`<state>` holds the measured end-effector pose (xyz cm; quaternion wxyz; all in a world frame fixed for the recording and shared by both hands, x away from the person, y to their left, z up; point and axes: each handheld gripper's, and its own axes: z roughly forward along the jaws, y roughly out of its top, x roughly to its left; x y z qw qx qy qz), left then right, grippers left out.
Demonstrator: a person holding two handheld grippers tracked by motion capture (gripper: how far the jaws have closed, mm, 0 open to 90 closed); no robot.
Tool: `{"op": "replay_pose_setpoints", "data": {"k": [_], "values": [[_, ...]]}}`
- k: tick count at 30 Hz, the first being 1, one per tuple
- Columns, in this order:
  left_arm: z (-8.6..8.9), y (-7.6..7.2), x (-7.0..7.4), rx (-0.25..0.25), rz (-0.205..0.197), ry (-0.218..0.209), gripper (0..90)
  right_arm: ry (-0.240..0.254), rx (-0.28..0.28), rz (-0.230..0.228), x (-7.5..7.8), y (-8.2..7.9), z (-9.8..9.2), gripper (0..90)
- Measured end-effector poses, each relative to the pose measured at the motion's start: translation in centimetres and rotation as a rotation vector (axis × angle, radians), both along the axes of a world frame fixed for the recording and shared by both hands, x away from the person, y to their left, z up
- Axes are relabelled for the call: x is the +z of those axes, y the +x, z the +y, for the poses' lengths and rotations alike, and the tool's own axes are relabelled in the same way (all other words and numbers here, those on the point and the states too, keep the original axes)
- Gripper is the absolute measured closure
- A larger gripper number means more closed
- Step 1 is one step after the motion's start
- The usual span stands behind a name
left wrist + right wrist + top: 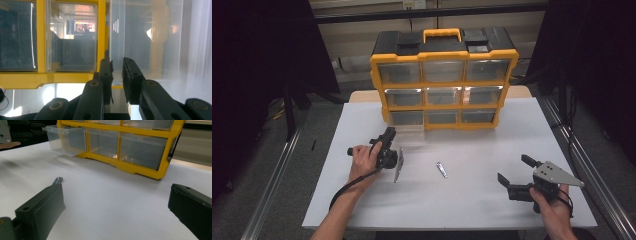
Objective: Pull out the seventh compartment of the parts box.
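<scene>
White tabletop; left claw (117, 75) hides the clear drawer's (140, 37) front lip.

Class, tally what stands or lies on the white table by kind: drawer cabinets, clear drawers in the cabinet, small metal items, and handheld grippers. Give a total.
Yellow drawer cabinet: 1
Clear drawers: 9, the bottom-left drawer pulled out
Small metal item: 1
Grippers: 2, left gripper and right gripper
Total: 13

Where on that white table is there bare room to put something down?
The widest free patch lies between the small metal tool and the right gripper. The near edge of the white table is bare too. It is crowded at the pulled-out bottom-left drawer of the yellow drawer cabinet, by the left gripper.
</scene>
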<state>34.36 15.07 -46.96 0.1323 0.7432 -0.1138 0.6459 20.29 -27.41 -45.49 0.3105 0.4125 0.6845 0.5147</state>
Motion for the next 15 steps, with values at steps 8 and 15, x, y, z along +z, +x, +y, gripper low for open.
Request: {"op": "replay_pose_setpoints", "data": {"k": [8, 15], "values": [[0.08, -0.51, 0.05, 0.01, 0.015, 0.0, 78.7, -0.002, 0.004, -0.002, -0.01, 0.0, -0.02, 0.2], [0.0, -0.86, 0.22, 0.012, 0.006, 0.009, 78.7, 0.0, 0.005, 0.001, 0.0, -0.02, -0.02, 0.2]]}}
